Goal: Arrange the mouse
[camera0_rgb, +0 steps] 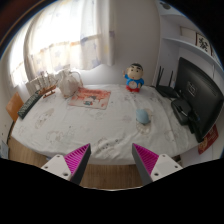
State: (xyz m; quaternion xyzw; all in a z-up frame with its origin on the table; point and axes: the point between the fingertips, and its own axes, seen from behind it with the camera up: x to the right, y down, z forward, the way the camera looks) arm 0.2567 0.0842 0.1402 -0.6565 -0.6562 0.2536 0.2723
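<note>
A small pale blue-grey mouse (143, 116) lies on the white patterned tablecloth (95, 125), right of the middle and well beyond my fingers. My gripper (112, 158) hovers over the table's near wooden edge, open, with nothing between the magenta pads. The left fingertip (77, 156) and the right fingertip (147, 157) stand wide apart.
A reddish booklet (90, 97) lies at the far middle, with a pale pitcher (68, 83) behind it. A blue cartoon figurine (134, 78) stands at the back. A black monitor (199, 95) and keyboard (184, 110) occupy the right side. A dark rack (37, 92) sits far left.
</note>
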